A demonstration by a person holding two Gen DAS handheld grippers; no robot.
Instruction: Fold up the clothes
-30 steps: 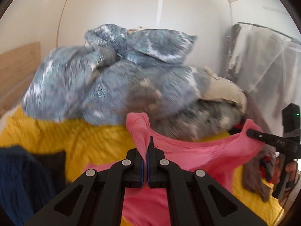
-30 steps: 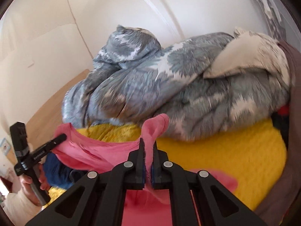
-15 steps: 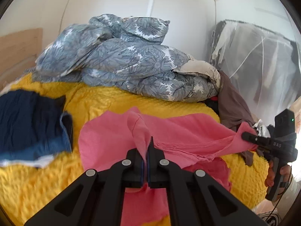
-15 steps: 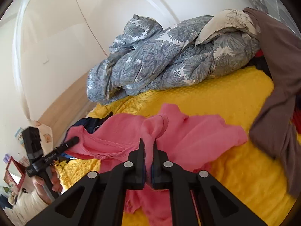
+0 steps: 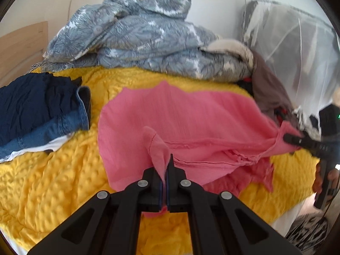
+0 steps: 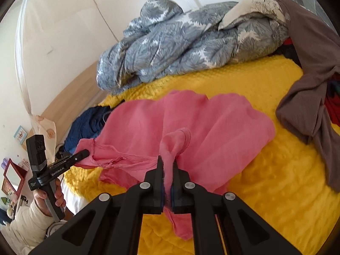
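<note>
Pinching pink garment [image 5: 191,119], both jaws clamped

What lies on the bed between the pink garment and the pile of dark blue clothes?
Only bare yellow textured bedspread separates the pink crinkled garment from the pile of dark blue clothes. The left wrist view shows this strip clearly.

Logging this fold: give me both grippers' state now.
Left gripper: closed on the pink garment.
Right gripper: closed on the same pink garment.

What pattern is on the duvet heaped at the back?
Grey-blue with white floral print on the duvet; clearest in the right wrist view.
</note>
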